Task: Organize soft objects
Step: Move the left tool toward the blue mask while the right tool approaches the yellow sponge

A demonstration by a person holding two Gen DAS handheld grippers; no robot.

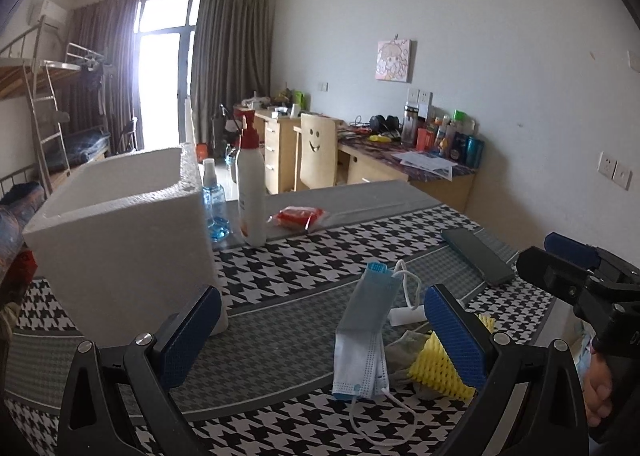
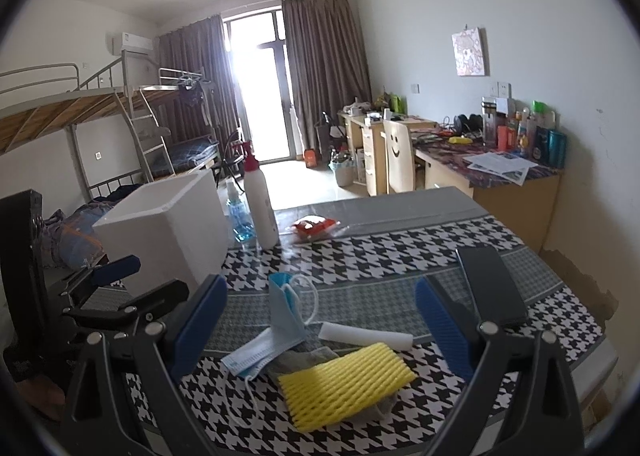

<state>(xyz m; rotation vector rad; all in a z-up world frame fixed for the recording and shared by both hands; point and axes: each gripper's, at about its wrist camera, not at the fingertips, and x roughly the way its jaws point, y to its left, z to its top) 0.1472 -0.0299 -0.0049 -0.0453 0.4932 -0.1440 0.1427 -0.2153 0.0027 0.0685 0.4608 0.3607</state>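
The soft things lie in a loose heap near the front of the surface (image 2: 400, 240), which is covered in a houndstooth cloth: a blue mask (image 2: 276, 332) partly folded and lifted at one end, its ear loops trailing; a yellow foam net (image 2: 344, 384) just beside it, resting on a grey cloth (image 2: 304, 360); and a white foam stick (image 2: 366, 336) just behind the net. In the right wrist view the right gripper (image 2: 320, 320) hangs over this heap with jaws wide open and empty; the mask sits toward its left pad, the net between and below the two pads, the stick between them farther back. In the left wrist view the left gripper (image 1: 322, 332) also has its jaws spread wide and holds nothing; the mask (image 1: 364, 336) lies between its pads, nearer the right one, and that pad hides part of the net (image 1: 436, 368). The right gripper (image 1: 568, 268) shows at that view's right edge, with a hand (image 1: 600, 392) below it. Left of the heap stands a white foam box (image 2: 168, 228), open at the top. Behind it stand a blue spray bottle (image 2: 240, 216) and a tall white pump bottle (image 2: 260, 200), with a red packet (image 2: 314, 226) to their right. A dark phone (image 2: 492, 288) lies flat to the right of the heap.
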